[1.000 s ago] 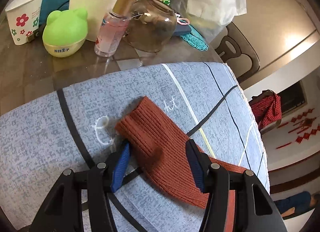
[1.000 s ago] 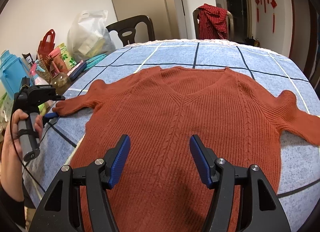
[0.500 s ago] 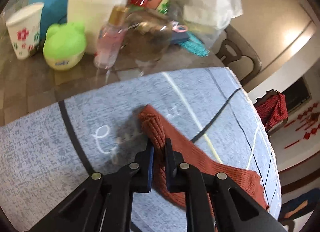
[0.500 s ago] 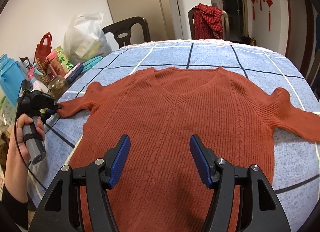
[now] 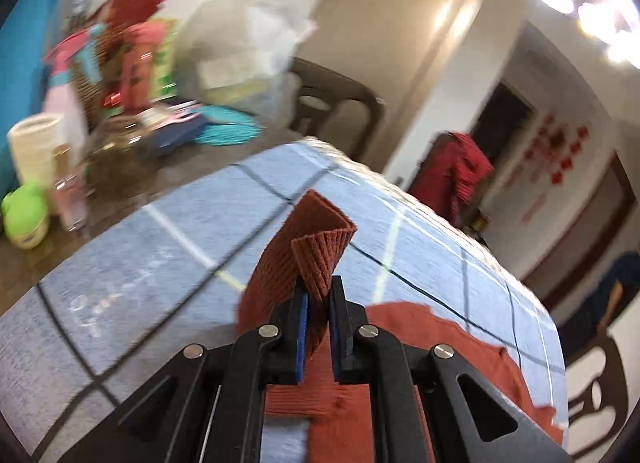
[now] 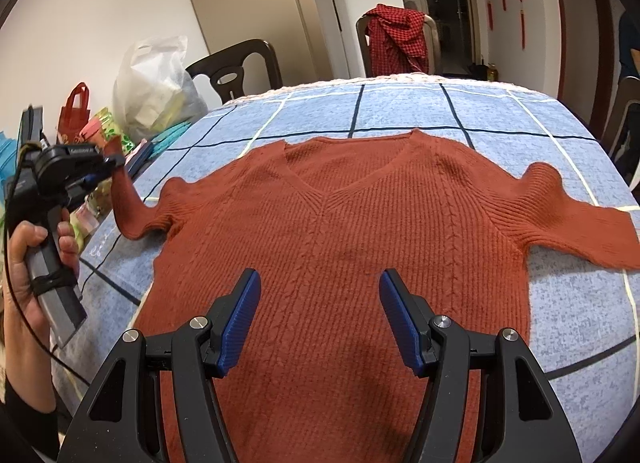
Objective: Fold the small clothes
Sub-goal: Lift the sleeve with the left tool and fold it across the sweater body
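Observation:
A rust-red knitted sweater (image 6: 340, 231) lies flat, front up, on a blue checked tablecloth (image 6: 400, 107). My left gripper (image 5: 319, 327) is shut on the cuff of the sweater's left sleeve (image 5: 316, 247) and holds it lifted off the cloth; in the right wrist view the gripper (image 6: 114, 161) holds the raised sleeve (image 6: 124, 199) at the table's left edge. My right gripper (image 6: 320, 319) is open and empty, hovering over the sweater's lower middle. The other sleeve (image 6: 580, 223) lies flat at the right.
Clutter stands at the table's left side: a white plastic bag (image 6: 156, 87), a red bag (image 6: 74, 111), a green frog-shaped tub (image 5: 24, 215), a pink bottle (image 5: 70, 199) and a cream cup (image 5: 34, 147). Chairs (image 6: 236, 71) stand behind, one with a red checked garment (image 6: 396, 39).
My left gripper closed on the sleeve cuff, then lifted it up off the cloth and swung toward the sweater's body. My right gripper stayed open above the sweater.

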A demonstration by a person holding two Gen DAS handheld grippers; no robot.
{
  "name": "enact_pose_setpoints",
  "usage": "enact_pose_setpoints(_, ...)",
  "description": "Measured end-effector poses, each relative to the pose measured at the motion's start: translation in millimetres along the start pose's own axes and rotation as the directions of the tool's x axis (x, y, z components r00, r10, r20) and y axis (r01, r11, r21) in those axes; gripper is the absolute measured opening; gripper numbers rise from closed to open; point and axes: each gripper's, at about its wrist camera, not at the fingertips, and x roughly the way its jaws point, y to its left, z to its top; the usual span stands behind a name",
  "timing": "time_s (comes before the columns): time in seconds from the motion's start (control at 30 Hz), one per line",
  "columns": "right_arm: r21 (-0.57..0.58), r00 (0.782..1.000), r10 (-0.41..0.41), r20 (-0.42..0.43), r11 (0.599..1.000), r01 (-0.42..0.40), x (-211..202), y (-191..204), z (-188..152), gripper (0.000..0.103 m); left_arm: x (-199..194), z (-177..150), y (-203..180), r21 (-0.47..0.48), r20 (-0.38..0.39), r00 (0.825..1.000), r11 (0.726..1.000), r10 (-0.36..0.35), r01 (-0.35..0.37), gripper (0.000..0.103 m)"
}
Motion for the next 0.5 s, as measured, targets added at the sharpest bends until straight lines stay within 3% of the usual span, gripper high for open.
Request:
enact_pose_setpoints(0.2,0.019,1.000,-0.014,0.008,1.000,0.014,-1,-10,3,0.062,5,-12,-43,0.085,-0.057,0.993,0.991,-0.102,0.106,0.011)
enact_pose_setpoints(0.5,0.046,0.999,-0.040,0.012,0.998,0.040,-2,-25,5,0.062,18,-49,-98,0.194,-0.194,0.963,0.955,-0.188,0.225,0.011)
